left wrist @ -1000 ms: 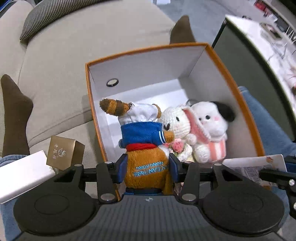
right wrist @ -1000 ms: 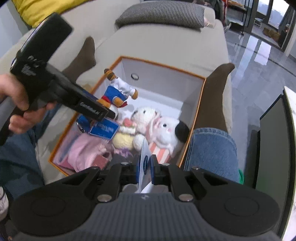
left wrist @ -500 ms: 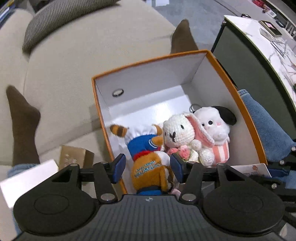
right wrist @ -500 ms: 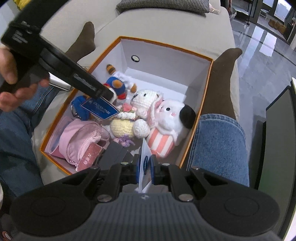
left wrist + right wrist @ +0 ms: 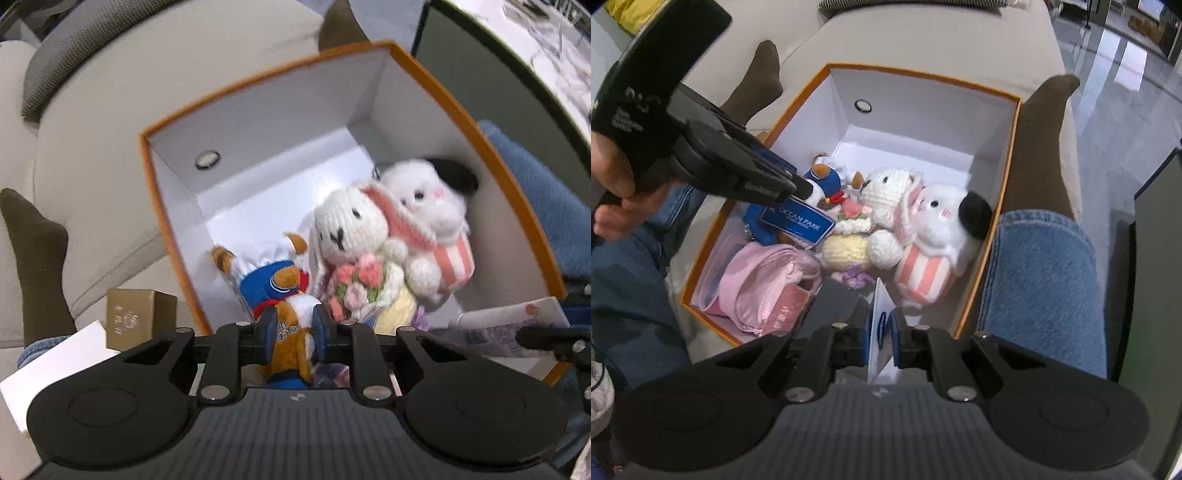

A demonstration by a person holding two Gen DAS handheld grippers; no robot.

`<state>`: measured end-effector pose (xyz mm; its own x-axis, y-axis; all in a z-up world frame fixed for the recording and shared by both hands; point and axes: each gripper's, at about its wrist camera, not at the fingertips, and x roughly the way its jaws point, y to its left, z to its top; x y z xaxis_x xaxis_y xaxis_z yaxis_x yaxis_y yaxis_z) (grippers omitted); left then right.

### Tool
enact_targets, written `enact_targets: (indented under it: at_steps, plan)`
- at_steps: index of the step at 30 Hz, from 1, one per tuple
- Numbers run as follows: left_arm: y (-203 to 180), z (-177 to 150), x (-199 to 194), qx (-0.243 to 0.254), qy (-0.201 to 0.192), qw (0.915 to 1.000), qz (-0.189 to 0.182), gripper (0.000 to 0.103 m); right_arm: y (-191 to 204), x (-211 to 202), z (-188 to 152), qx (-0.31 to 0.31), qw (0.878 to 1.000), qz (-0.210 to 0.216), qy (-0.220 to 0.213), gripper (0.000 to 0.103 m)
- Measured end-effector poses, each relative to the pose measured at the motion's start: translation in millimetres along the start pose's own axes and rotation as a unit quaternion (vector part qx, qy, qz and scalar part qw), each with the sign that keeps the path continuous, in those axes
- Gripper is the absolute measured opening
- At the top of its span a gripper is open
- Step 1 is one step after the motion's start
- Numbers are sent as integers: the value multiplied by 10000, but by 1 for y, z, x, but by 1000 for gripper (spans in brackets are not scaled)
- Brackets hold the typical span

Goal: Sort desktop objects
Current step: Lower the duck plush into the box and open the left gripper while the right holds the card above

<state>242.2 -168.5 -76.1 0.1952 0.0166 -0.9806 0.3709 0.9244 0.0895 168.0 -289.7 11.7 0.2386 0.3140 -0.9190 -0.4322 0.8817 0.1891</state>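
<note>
Fingers [image 5: 269,334] of the left gripper [image 5: 294,332] are closing on the brown plush otter in a blue sailor jacket [image 5: 286,295], low inside the orange-rimmed white cardboard box [image 5: 436,92]. Right gripper [image 5: 882,330] pinches a thin white card [image 5: 882,314] over the near edge. Judged step: repositioning the otter; next, lower the card in beside the white crocheted rabbit [image 5: 886,199].

The orange-edged cardboard box [image 5: 1010,177] has smooth matt white paper walls, and inside it a white crocheted yarn rabbit [image 5: 351,236] with a knitted, nubbly surface leans against a fluffy white plush dog with a black ear [image 5: 428,201] — beside them lies a brown short-pile plush animal in a blue cloth jacket [image 5: 284,291], and at the box's near corner a soft pink fabric bundle [image 5: 764,284]. The left gripper [image 5: 294,328] is matt black plastic with blue pads and small bright metal screws. Left of the box stands a small gold paper carton [image 5: 138,314] with a faint sheen, on a beige woven-cloth sofa [image 5: 110,110] — the right gripper [image 5: 882,338] pinches a smooth white card [image 5: 881,325].
</note>
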Motion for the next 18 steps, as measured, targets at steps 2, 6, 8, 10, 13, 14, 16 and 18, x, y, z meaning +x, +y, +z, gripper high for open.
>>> enact_targets:
  at_steps: [2,6,8,10,13,14,16,18]
  plan:
    - [-1,0,4,-2,27,10000,-5,24,1,4,0,51,9999,17,108,12]
    - [0,-1,4,-16,-2,10000,-53,24,4,14,-1,132,9995,51,298,12]
    - [3,-3,-5,-66,-195,9997,-154,24,5,19,-3,150,9991,59,397,12]
    - [7,-5,-16,-156,-361,9989,-235,24,7,24,-5,190,9986,56,496,12]
    - [13,-10,-36,-234,-655,9966,-431,24,9,31,-6,267,9976,124,631,12]
    - [14,-12,-43,-244,-760,9957,-476,24,9,32,-6,273,9974,122,662,12]
    - [19,-13,-54,-284,-932,9938,-540,24,11,35,-6,294,9969,140,719,12]
    - [23,-17,-64,-369,-1073,9918,-594,24,12,37,-4,291,9967,136,751,12]
